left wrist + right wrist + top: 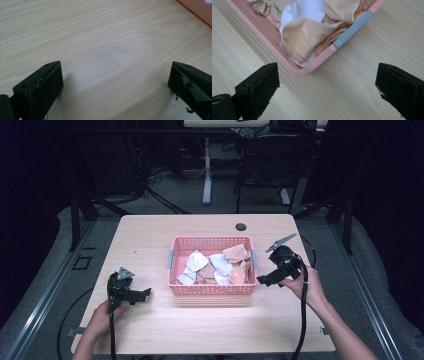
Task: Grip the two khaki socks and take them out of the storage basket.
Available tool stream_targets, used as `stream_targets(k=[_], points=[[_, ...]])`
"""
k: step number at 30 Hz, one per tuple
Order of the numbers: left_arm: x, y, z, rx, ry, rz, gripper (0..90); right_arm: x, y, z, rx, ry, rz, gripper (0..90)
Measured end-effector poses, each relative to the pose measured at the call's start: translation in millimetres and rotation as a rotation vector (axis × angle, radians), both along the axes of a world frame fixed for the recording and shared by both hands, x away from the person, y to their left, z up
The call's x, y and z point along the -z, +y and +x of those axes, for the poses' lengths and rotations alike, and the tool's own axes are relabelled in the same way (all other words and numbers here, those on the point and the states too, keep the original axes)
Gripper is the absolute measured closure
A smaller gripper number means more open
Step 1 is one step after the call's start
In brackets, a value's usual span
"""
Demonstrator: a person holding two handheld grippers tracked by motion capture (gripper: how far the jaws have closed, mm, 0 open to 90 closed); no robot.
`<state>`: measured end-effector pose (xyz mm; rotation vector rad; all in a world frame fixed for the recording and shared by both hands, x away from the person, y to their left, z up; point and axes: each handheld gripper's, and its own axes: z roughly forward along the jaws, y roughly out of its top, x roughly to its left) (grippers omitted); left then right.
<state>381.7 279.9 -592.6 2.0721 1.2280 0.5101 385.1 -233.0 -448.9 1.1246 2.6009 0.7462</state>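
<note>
A pink plastic basket (210, 290) stands in the middle of the wooden table, holding several crumpled white and peach cloths (216, 266). My left gripper (141, 295) hovers over bare wood to the basket's left, open and empty (115, 85). My right gripper (264, 280) is open beside the basket's right front corner. In the right gripper view that corner (312, 68) lies just ahead of the gripper (328, 85), with a peach cloth (302, 37) and a white cloth (308, 10) inside and a grey handle strip (353, 28) on the rim.
A round cable hole (241, 226) sits near the table's far edge. Bare wood surrounds the basket on all sides. Cables trail from both grippers off the near edge. Chairs and desk legs stand on the floor beyond the table.
</note>
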Motion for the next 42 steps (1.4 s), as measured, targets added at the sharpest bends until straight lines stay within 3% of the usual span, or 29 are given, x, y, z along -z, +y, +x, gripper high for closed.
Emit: stream_targets(k=[6, 11, 15, 21, 27, 34, 37, 41, 42], points=[[0.0, 0.0, 0.0, 0.000, 0.000, 0.000, 0.0, -9.4, 19.9, 12.0, -0.030, -0.012, 0.018, 7.7], [0.0, 0.0, 0.0, 0.000, 0.000, 0.000, 0.0, -11.1, 35.3, 20.3, -0.052, -0.004, 0.006, 10.5], [0.0, 0.0, 0.0, 0.000, 0.000, 0.000, 0.0, -9.1, 49.0, 30.9, -0.070, 0.002, 0.022, 13.7], [0.0, 0.1, 0.0, 0.000, -0.001, 0.000, 0.0, -0.3, 61.7, 47.9, -0.077, 0.034, 0.006, 17.6], [0.0, 0.1, 0.0, 0.001, 0.000, 0.000, 0.0, 11.9, 72.5, 59.4, -0.099, 0.067, -0.065, 22.2], [0.1, 0.1, -0.1, 0.001, 0.000, -0.001, 0.0, 25.1, 77.3, 68.4, -0.092, 0.107, -0.075, 31.1], [0.0, 0.1, -0.1, 0.001, 0.000, 0.000, 0.0, 28.9, 80.2, 70.4, -0.093, 0.112, -0.116, 33.3], [0.0, 0.1, -0.1, 0.001, 0.000, -0.001, 0.0, 32.2, 83.4, 71.2, -0.095, 0.112, -0.122, 35.5], [0.0, 0.1, -0.1, 0.001, 0.000, 0.000, 0.0, 31.8, 84.3, 72.1, -0.103, 0.115, -0.148, 35.4]])
